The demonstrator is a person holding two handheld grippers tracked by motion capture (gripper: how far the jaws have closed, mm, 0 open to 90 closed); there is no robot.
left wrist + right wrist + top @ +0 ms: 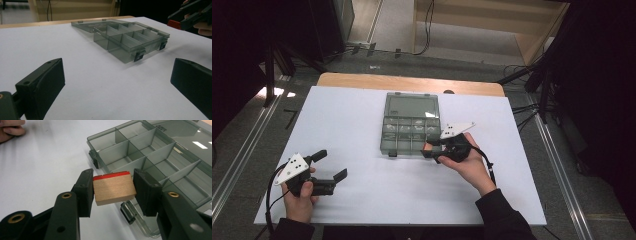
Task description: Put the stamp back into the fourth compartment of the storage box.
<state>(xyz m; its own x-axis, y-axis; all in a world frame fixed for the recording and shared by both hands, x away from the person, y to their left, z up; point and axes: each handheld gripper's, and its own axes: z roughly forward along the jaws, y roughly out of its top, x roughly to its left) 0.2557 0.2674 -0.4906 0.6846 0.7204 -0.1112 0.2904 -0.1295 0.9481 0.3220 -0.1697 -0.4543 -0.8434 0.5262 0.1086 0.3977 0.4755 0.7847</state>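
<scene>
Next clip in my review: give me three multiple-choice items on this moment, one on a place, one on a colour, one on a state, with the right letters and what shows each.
1. Where is the right tool?
A. At the near right corner of the compartment box
B. Beyond the box, at the table's far edge
C. Beside the left tool

2. What colour is the one painted face of the wooden block?
A. Blue
B. Red
C. Green

3. How does the box lid stand?
A. Shut and latched
B. Taken off and set aside
C. Swung open, lying flat behind the box

Answers
1. A: the high view shows the tool at that corner, far from the left one.
2. B: the right gripper view shows a red face on pale wood, clamped between the jaws.
3. C: the compartments lie uncovered and the lid lies beyond them.
</scene>
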